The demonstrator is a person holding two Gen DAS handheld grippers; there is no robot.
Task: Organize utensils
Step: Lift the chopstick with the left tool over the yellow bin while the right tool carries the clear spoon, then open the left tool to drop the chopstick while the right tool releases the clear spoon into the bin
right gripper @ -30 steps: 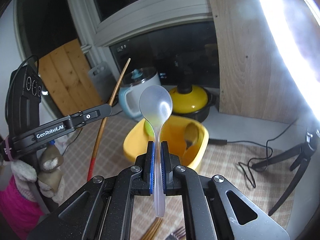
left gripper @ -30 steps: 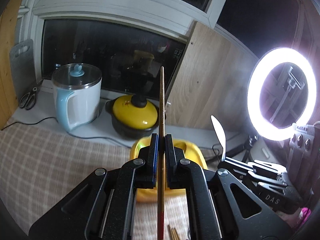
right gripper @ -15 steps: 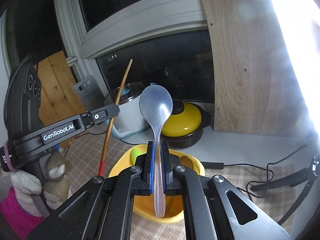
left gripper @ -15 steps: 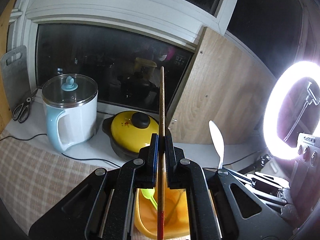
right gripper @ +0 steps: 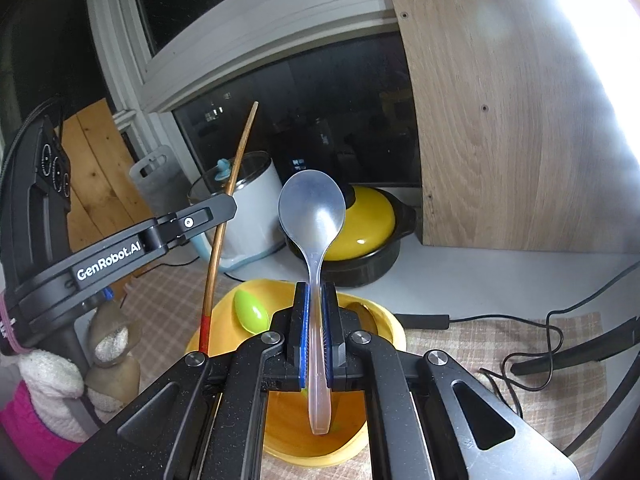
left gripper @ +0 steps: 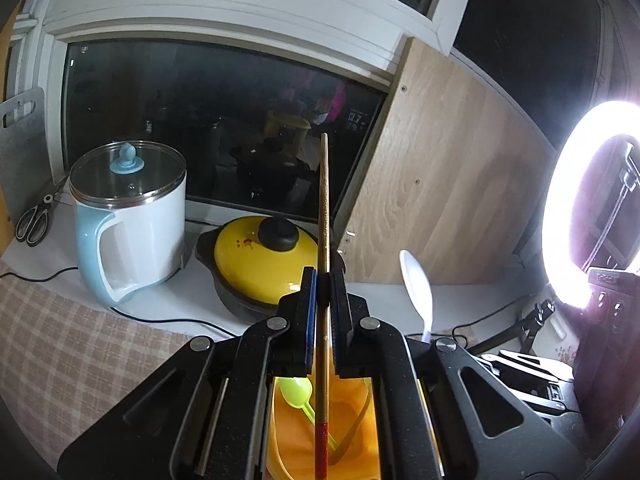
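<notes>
Left wrist view: left claw [left gripper: 323, 280] clamps 1 chopstick [left gripper: 324, 208], right claw [right gripper: 315, 300] clamps clear spoon [right gripper: 313, 216]; each best lowered into yellow bowl [right gripper: 384, 320] before release

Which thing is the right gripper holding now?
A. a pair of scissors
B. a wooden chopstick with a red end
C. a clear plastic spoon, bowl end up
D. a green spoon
C: the right gripper is shut on the handle of the clear plastic spoon, whose bowl stands above the jaws, over the yellow bowl.
</notes>
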